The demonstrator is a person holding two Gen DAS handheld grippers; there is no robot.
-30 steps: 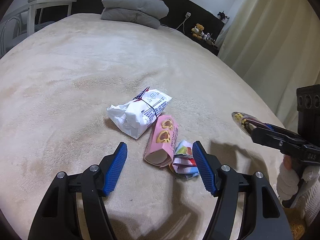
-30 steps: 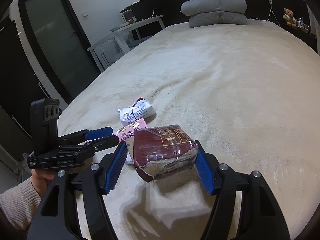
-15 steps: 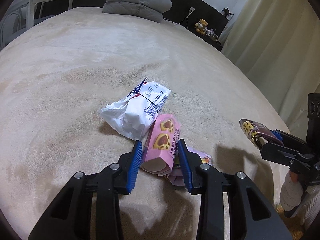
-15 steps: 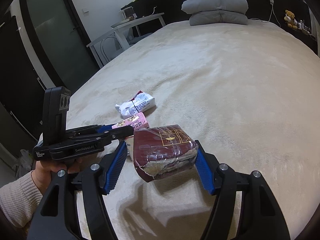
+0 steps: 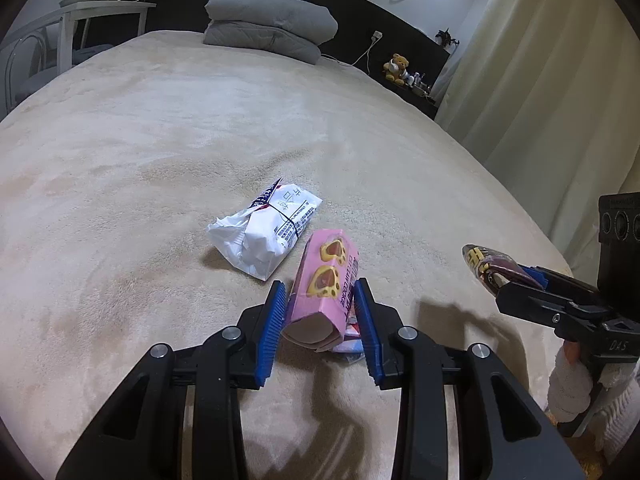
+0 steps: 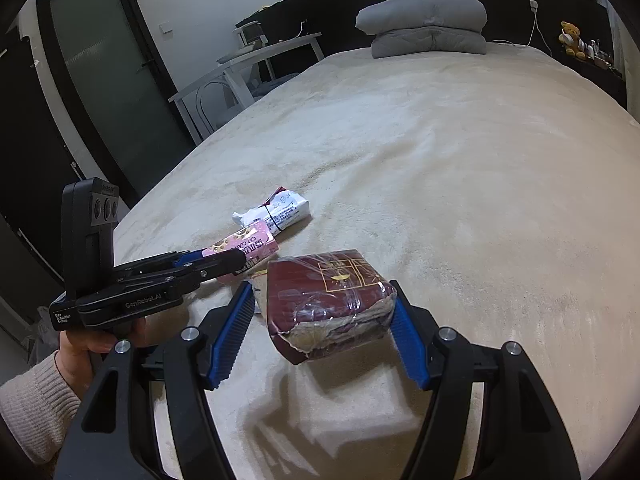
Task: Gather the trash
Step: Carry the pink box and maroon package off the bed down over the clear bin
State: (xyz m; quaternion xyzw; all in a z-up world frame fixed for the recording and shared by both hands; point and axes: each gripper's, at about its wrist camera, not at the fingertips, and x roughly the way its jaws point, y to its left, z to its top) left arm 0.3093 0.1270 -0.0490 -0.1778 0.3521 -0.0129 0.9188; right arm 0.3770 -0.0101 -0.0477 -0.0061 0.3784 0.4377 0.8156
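Note:
My left gripper is shut on a pink cookie box with paw-print cookies, lifting its near end off the beige bed. A small colourful wrapper lies under it. A white crumpled packet lies just beyond, to the left. My right gripper is shut on a dark red plastic-wrapped packet, held above the bed. In the right wrist view the left gripper holds the pink box at left, and the white packet lies behind.
Grey folded pillows lie at the head of the bed. A white desk and chair stand at the far left. Curtains hang at right. A dark door is left of the bed.
My left gripper moved forward over the pink box, closed on it and raised its near end. The right gripper kept hold of the red packet and barely moved.

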